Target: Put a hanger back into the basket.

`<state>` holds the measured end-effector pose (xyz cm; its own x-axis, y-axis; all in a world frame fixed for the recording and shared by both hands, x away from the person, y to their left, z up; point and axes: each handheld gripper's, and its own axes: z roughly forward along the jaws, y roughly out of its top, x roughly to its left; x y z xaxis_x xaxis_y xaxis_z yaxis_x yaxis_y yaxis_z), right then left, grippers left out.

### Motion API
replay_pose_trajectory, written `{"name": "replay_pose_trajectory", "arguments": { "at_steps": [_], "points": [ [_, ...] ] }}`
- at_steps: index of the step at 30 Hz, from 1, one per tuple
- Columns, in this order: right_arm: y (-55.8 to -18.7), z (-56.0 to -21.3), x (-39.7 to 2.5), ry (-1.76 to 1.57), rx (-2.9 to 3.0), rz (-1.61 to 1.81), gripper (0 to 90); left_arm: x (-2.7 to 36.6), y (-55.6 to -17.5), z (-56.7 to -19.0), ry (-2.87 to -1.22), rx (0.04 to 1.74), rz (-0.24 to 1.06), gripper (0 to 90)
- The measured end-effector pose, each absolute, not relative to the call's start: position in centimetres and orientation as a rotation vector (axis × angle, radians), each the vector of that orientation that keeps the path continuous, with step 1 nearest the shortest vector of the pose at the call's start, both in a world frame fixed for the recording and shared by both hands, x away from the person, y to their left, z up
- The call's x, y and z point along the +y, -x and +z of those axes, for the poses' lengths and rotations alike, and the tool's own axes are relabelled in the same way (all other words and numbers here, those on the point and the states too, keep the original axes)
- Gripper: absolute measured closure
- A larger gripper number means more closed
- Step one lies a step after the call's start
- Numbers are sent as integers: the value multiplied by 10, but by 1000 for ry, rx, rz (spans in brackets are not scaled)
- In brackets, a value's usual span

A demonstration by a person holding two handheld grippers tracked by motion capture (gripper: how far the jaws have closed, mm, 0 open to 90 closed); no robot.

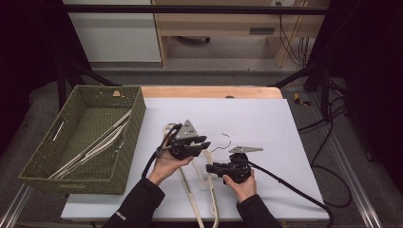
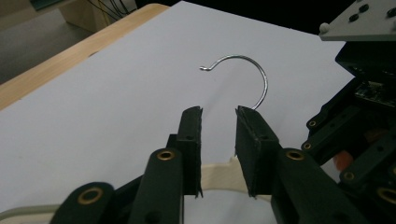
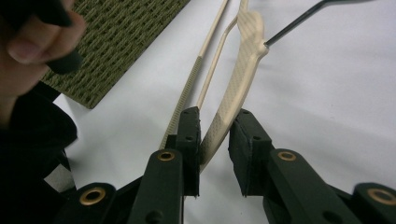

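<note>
Take the cream hanger (image 1: 202, 190) as your landmark: it lies flat on the white sheet (image 1: 266, 123), its long axis running from the neck near the middle of the sheet back toward your edge of the table.

Farthest left of the hanger sits the green woven basket (image 1: 47, 156), well apart from it, with other cream hangers (image 1: 95, 145) already lying inside.

Next comes your left gripper (image 1: 202, 144), just left of the hanger's neck. In the left gripper view its jaws stand apart, unclenched, straddling the cream shoulder at the neck, and no pad is clearly pressing it. The wire hook (image 2: 245, 77) curls up and away just past the fingertips (image 2: 191, 135).

To the right is your right gripper (image 1: 213, 168), on the hanger's right side and pointing left across it, lower along the body. In the right gripper view its jaws are also parted, with the textured cream arm (image 3: 233, 102) running between them and lying against the left pad; the right pad looks clear of it, so nothing is gripped yet.

What the coming move turns on: the hanger lies under both grippers, crosswise to each pair of jaws, so either one can close on it. I judge the left nearer the neck and nearer the basket, 1 short carry to the left; 2 grips would keep the long body from swinging.
</note>
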<state>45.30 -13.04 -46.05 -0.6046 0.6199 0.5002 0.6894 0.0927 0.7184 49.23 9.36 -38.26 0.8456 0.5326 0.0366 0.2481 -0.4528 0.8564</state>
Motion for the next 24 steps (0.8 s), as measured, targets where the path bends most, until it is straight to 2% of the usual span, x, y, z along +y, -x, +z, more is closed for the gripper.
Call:
{"name": "replay_pose_trajectory", "arguments": {
  "at_steps": [2,3,4,5,10,18,24],
  "points": [
    [-453,-459,-131,1369,-2264,-1566,760,107,-490,-379,-2046,601,396,583],
    [-453,-457,-132,1365,-2260,-1575,768,111,-490,-378,-2039,613,397,487],
    [-453,-457,-132,1365,-2260,-1575,768,116,-489,-377,-2026,625,399,487],
    [-453,-455,-133,1361,-2258,-1584,775,126,-485,-375,-2024,635,419,427],
    [-453,-451,-136,1368,-2258,-1574,786,138,-479,-373,-2005,646,416,309],
    [-453,-443,-140,1372,-2246,-1588,829,154,-466,-371,-1992,657,420,171],
    [-451,-438,-143,1375,-2240,-1581,848,163,-458,-374,-1994,665,411,117]
  ]
}}
